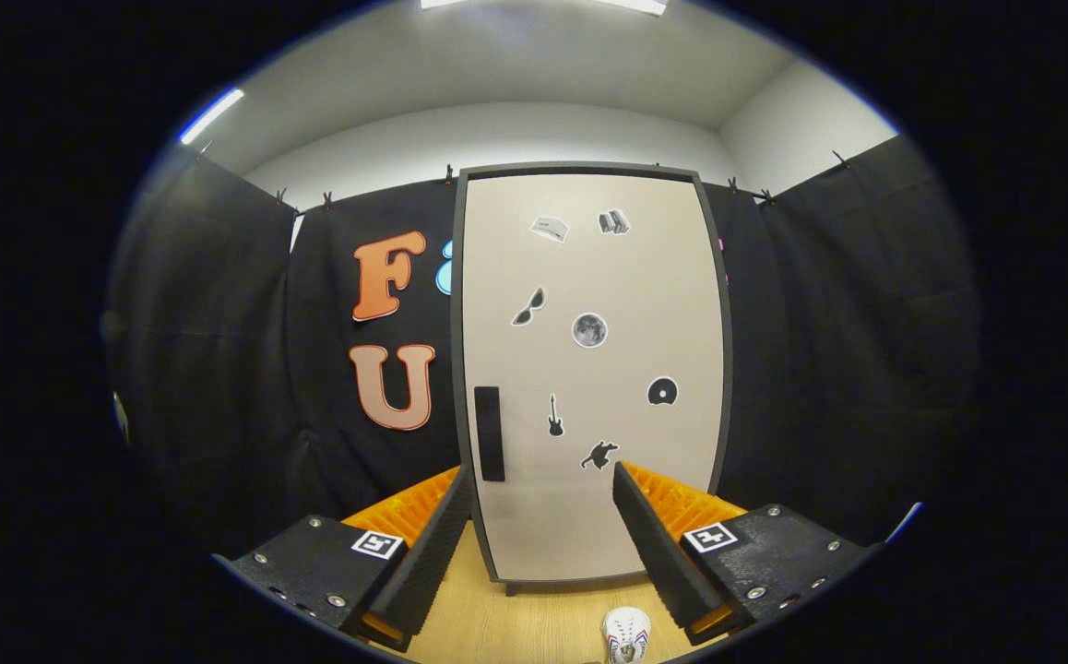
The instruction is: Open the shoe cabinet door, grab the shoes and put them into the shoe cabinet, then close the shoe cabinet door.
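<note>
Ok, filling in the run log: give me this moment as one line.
phase: start | shoe cabinet door: closed | gripper: open, empty, facing door | shoe: on floor between gripper fingers

The shoe on the wooden floor between the fingers is cut off at its near end, toe part alone visible. The spread-apart gripper, holding nothing, covers both lower corners of the shoe cabinet door; the cabinet body behind the shut door is hidden. Small stickers on the door are too small to identify with certainty; the dark handle shows no detail.
</note>
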Demonstrator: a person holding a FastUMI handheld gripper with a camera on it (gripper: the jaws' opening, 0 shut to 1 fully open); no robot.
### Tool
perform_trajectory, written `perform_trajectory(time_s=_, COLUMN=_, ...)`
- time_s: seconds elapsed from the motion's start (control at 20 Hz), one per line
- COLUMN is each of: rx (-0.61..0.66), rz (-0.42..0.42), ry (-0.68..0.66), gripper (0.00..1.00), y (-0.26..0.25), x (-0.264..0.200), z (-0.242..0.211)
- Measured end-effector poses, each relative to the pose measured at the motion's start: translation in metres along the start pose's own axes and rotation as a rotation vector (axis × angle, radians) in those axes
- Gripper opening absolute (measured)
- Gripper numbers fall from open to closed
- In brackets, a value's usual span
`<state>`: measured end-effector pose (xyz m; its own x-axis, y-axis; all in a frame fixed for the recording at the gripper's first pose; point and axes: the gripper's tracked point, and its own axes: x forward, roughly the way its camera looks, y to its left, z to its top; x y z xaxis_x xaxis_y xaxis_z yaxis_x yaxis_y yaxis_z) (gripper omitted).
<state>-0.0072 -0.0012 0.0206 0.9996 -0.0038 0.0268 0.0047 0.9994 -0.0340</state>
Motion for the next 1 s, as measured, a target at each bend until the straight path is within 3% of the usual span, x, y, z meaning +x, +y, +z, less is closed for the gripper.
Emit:
perform_trajectory(time_s=0.6, rx=-0.029, rz=-0.004, ry=-0.006, gripper=0.95, y=0.007, x=0.018, z=0.01)
perform_trajectory(time_s=1.0, rx=-0.075, rz=0.016, ry=0.05, gripper=0.95, y=0.048, x=0.1, z=-0.017)
